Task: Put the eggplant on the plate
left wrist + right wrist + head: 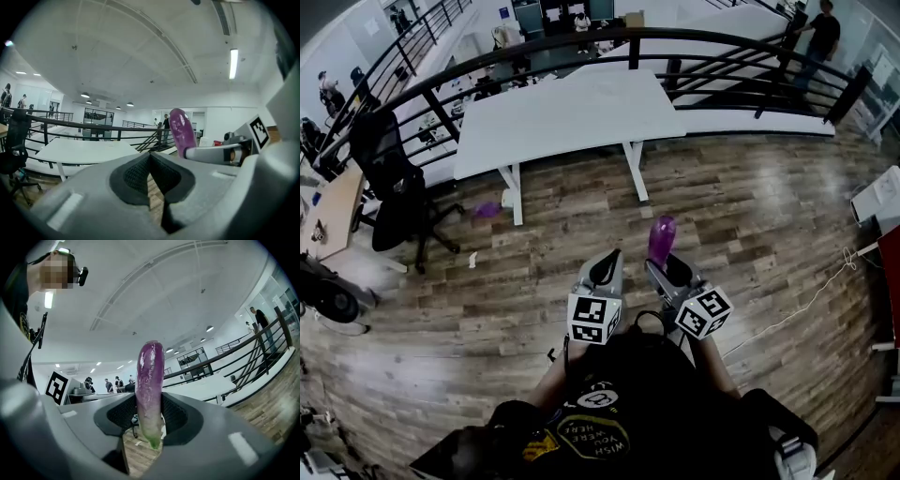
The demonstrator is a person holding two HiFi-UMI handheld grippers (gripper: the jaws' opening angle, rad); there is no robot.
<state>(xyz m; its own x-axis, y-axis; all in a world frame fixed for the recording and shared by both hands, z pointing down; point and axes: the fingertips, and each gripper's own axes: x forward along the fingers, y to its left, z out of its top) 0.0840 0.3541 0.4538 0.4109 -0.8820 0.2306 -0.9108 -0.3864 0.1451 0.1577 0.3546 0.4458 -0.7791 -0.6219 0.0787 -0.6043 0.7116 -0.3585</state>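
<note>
My right gripper [662, 266] is shut on a purple eggplant [661, 240], which stands upright above the wooden floor. In the right gripper view the eggplant [149, 390] sits between the black pads [174, 416], green stem end down. My left gripper [607, 262] hangs just to its left with its jaws together and nothing in them. From the left gripper view, the left gripper [150, 158] looks past its closed pads at the eggplant [182, 133] and the right gripper [225, 153] beside it. No plate shows in any view.
A long white table [562, 112] stands ahead, with a black railing [581, 42] behind it. A black office chair [394, 187] is at the left. A small purple thing [487, 209] lies on the floor by the table leg. A white cable [806, 300] runs along the floor at the right.
</note>
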